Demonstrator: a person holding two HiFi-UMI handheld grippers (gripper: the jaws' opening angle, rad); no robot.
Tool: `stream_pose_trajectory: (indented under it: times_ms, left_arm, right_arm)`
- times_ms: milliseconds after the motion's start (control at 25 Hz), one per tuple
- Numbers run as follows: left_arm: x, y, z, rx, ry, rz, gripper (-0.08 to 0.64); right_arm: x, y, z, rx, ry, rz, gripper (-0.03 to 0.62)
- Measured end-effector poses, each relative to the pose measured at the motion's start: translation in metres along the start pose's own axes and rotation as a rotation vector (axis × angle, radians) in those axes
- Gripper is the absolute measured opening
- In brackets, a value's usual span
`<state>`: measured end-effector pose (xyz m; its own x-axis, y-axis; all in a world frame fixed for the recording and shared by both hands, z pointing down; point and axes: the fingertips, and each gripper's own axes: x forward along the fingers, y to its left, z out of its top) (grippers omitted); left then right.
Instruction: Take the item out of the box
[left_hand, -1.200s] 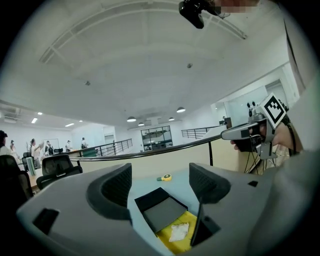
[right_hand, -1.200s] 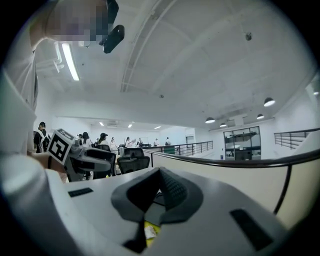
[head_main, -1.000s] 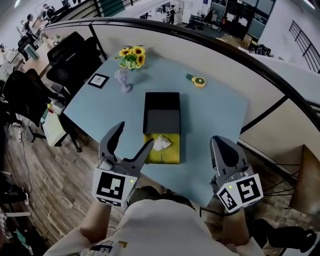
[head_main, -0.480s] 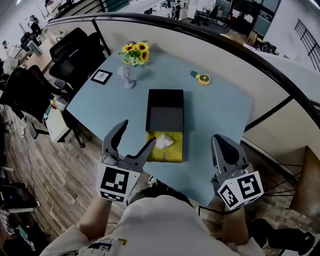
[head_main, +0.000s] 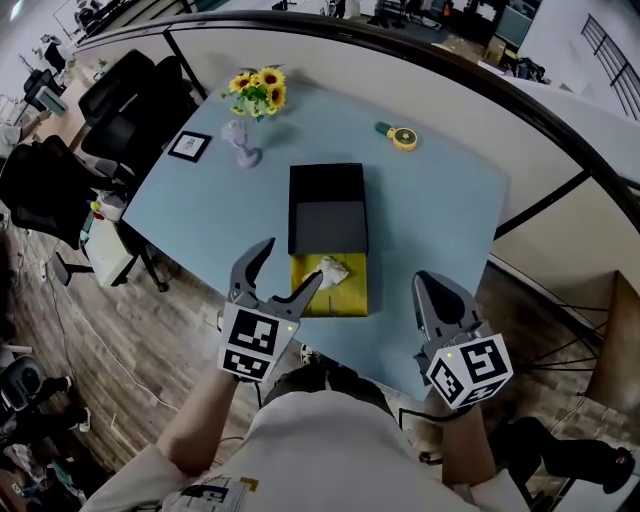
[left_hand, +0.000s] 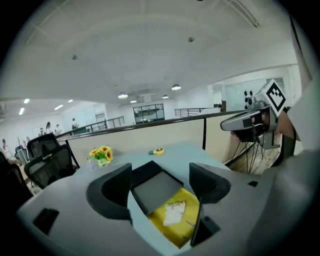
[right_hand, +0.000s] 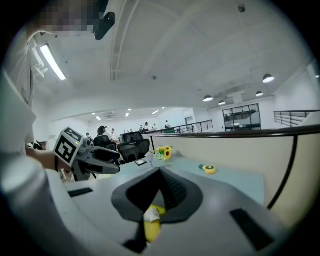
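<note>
An open box lies on the light blue table (head_main: 440, 210). Its black lid (head_main: 327, 212) is folded back on the far side and its yellow tray (head_main: 332, 292) is nearer me. A crumpled white item (head_main: 331, 269) rests in the tray. My left gripper (head_main: 291, 263) is open and hovers at the tray's near left corner, clear of the item. In the left gripper view the item (left_hand: 175, 212) shows between the spread jaws of the left gripper (left_hand: 161, 186). My right gripper (head_main: 432, 292) is shut and empty, off the table's near edge to the right of the box. The right gripper (right_hand: 161, 174) points toward the tray (right_hand: 151, 227).
A vase of sunflowers (head_main: 256, 92) and a small framed card (head_main: 189, 146) stand at the table's far left. A yellow-green round gadget (head_main: 400, 136) lies at the far right. A curved partition (head_main: 420, 70) borders the far side. Black office chairs (head_main: 130, 100) stand left of the table.
My left gripper has moved right and forward, closer to the yellow tray, still open. The right gripper has barely moved and stays shut. The head view has shifted slightly.
</note>
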<state>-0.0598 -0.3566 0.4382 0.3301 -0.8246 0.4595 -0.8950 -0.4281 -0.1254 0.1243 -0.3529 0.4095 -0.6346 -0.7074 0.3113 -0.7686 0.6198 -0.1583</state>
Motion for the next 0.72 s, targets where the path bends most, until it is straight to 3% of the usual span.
stream_pose_trajectory:
  times_ms: [160,480,720]
  left_arm:
    - [0.029,-0.008,-0.039,-0.040,0.080,-0.049,0.354]
    - [0.078,-0.033,-0.129,0.017,0.300,-0.171,0.357]
    - [0.110,-0.049,-0.187,0.013,0.430,-0.235,0.357]
  right_arm:
    - [0.006,-0.003,-0.025,0.023,0.060,-0.022,0.005]
    - [0.032,0.003,-0.079,0.065,0.174,-0.004,0.005]
    - [0.049,0.014,-0.111,0.078,0.244,0.030,0.005]
